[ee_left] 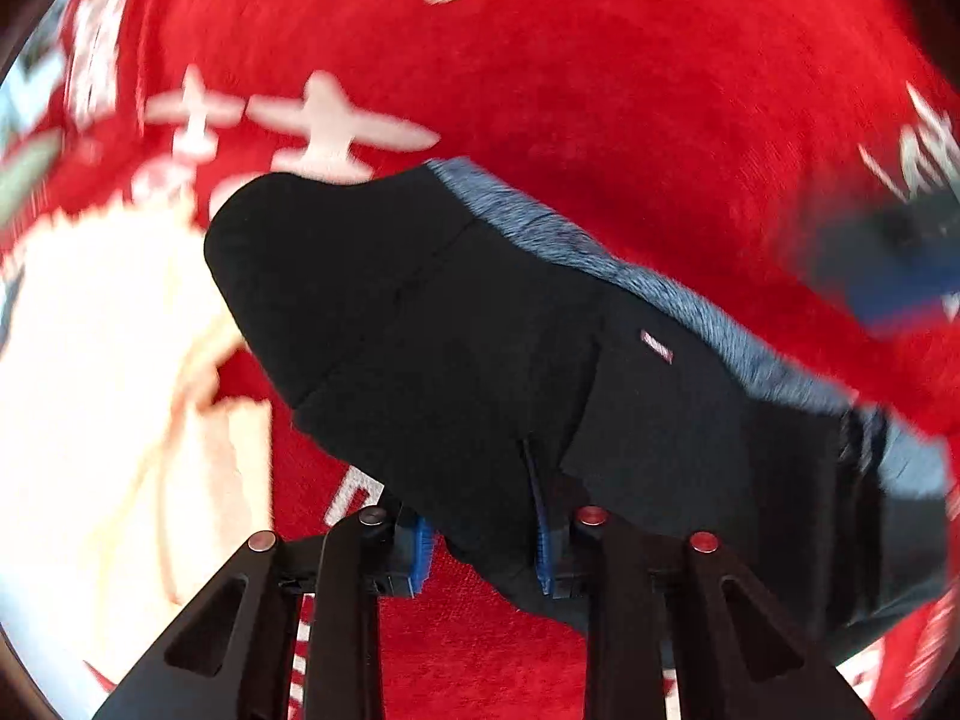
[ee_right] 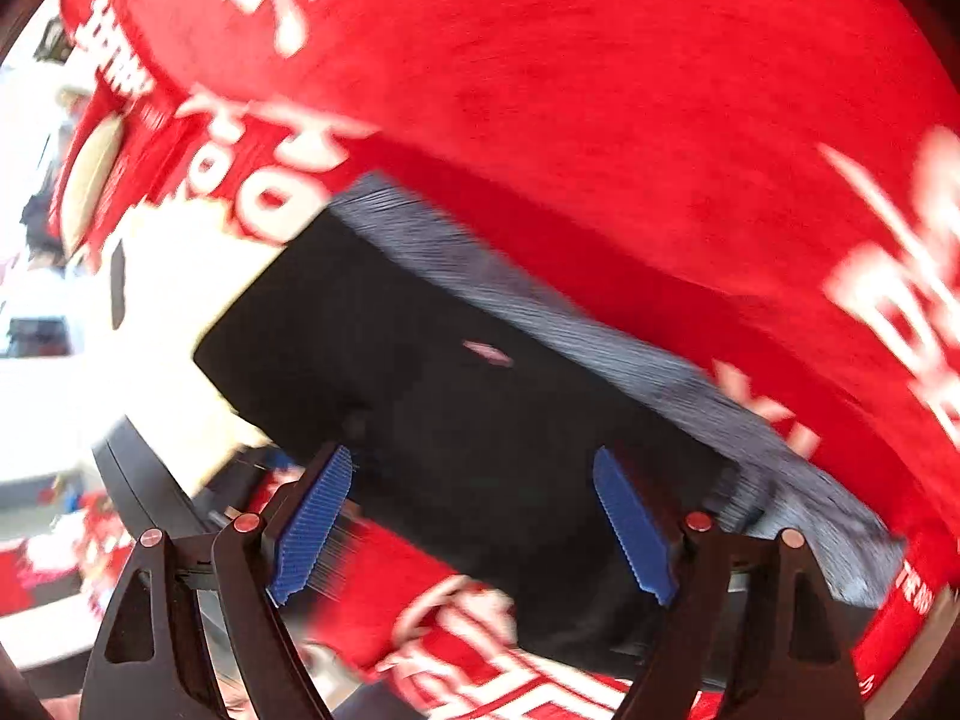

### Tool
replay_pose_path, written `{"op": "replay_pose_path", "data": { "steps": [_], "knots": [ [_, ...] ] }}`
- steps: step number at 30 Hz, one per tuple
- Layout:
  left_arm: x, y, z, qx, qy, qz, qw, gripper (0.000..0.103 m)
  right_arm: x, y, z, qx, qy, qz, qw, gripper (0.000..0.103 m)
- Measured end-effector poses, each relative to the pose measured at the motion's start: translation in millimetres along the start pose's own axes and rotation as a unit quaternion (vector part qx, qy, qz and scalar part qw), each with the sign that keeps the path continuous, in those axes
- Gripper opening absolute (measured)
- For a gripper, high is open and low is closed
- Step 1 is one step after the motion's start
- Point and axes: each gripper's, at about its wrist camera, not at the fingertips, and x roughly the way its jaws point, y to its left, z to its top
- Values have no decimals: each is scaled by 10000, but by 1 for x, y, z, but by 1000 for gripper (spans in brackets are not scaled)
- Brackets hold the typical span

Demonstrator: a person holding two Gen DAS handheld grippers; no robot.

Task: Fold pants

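The black pants [ee_left: 456, 312], with a grey-blue waistband [ee_left: 600, 258] and a small red and white label [ee_left: 656, 347], lie folded over on a red cloth. My left gripper [ee_left: 480, 516] is at their near edge, its blue pads [ee_left: 420, 552] pinching a bunch of the black fabric. In the right wrist view the pants [ee_right: 420, 348] are blurred. My right gripper [ee_right: 471, 453] hangs over their near edge, jaws wide apart, and its blue pads [ee_right: 312, 528] hold nothing.
A red cloth [ee_left: 630, 78] with white lettering covers the surface under the pants. A pale patch [ee_left: 108, 360] shows at the left. A blurred dark and blue shape [ee_left: 888, 258] sits at the right edge of the left wrist view. Pale room clutter [ee_right: 42, 330] lies beyond the cloth's left edge.
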Motion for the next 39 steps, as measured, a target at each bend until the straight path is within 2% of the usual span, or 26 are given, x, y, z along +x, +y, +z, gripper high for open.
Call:
{"op": "replay_pose_path", "data": {
  "steps": [3, 9, 13, 17, 18, 19, 20, 22, 25, 30, 35, 39],
  "knots": [
    [-4, -14, -3, 521, -149, 288, 9981, 27, 15, 33, 30, -242, 406, 228, 9986, 87],
    [-6, -26, 0, 914, -192, 481, 9945, 27, 43, 94, 73, -612, 1067, 605, 9906, 92],
    [-11, -32, -3, 1137, -282, 565, 9915, 27, 74, 125, 80, -1138, 1669, 173, 9792, 92],
    [-15, -43, -5, 1336, -387, 660, 9881, 27, 96, 132, 75, -1297, 2068, -64, 9697, 91],
    [-16, -44, -5, 1361, -401, 676, 9876, 27, 99, 132, 74, -1305, 2093, -116, 9690, 89],
    [-17, -45, -5, 1359, -387, 669, 9877, 27, 101, 129, 71, -1339, 2088, -223, 9685, 71],
    [-17, -45, -5, 1336, -332, 640, 9884, 27, 102, 126, 68, -1362, 2072, -299, 9683, 41],
    [-19, -47, -6, 1319, -318, 596, 9890, 27, 94, 114, 64, -1224, 1866, -180, 9746, 18],
    [-30, -56, -5, 1399, -421, 531, 9878, 27, 75, 96, 53, -1054, 1404, 88, 9844, 16],
    [-53, -72, -4, 1485, -612, 447, 9860, 27, 41, 72, 30, -874, 751, 579, 9916, 16],
    [-78, -90, 0, 1630, -846, 305, 9825, 27, 1, 48, 19, -660, 180, 1053, 9921, 16],
    [-99, -107, 0, 1831, -1044, 127, 9775, 27, -36, 19, -5, -432, -326, 1526, 9868, 16]
  ]
}}
